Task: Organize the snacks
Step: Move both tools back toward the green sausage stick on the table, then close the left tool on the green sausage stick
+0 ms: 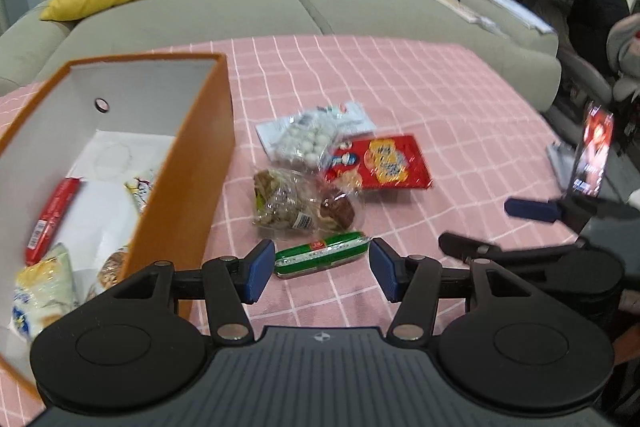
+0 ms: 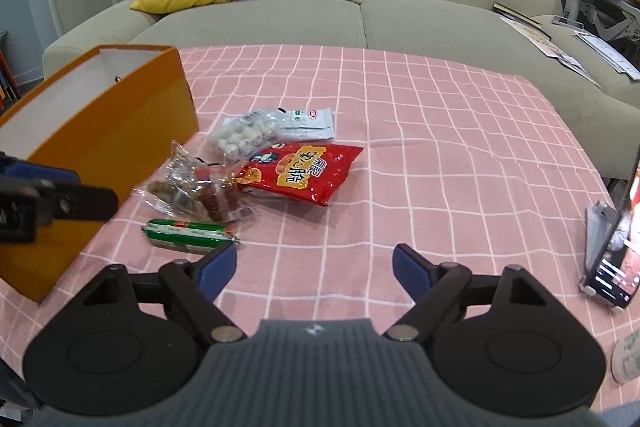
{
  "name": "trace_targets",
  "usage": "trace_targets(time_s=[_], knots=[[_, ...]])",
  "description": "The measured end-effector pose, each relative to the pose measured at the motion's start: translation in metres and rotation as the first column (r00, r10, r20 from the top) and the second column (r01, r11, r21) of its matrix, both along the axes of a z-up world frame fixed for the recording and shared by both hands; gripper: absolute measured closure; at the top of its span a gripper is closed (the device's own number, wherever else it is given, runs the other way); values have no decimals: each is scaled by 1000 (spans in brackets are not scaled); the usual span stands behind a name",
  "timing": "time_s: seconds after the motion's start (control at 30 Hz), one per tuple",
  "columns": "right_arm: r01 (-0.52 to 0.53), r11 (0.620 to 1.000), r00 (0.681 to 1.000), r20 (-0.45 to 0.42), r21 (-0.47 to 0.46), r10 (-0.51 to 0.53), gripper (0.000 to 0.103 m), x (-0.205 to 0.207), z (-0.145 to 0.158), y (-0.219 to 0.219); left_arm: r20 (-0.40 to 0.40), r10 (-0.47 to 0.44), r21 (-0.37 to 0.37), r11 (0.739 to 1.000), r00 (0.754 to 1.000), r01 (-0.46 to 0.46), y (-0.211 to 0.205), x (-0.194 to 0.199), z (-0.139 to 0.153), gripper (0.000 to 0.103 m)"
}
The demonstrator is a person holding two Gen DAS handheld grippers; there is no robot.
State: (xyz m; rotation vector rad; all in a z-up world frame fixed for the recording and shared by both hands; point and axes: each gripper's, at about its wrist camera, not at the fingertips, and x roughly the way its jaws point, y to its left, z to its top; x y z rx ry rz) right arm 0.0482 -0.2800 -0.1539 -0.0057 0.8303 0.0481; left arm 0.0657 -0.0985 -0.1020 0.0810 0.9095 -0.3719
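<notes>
Partly done: several packets already inside the orange box (image 1: 188,163), five snacks left on the table (image 1: 440,115). Left tool (image 1: 322,269) spread wide around the green sausage (image 1: 320,254), not yet gripping; right tool (image 2: 314,269) open, empty.

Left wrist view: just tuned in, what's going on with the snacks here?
The left gripper is open, its blue pads flanking the green sausage stick on the pink checked cloth, not yet closed on it. The orange box beside it already holds several snacks. Three more packets lie loose behind the sausage. The right gripper is open and holds nothing.
</notes>
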Motion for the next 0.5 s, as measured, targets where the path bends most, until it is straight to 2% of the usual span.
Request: trace_targets(time_s=[0.17, 0.23, 0.5], knots=[[-31, 999, 999, -11, -16, 31, 26, 17, -10, 4, -39, -60, 29, 998, 997, 61, -7, 17, -23, 39], [-39, 999, 999, -21, -28, 39, 27, 22, -14, 5, -48, -83, 64, 994, 995, 86, -11, 22, -31, 39], [-87, 992, 996, -41, -96, 84, 27, 40, -25, 6, -85, -182, 176, 965, 980, 195, -27, 36, -56, 37]])
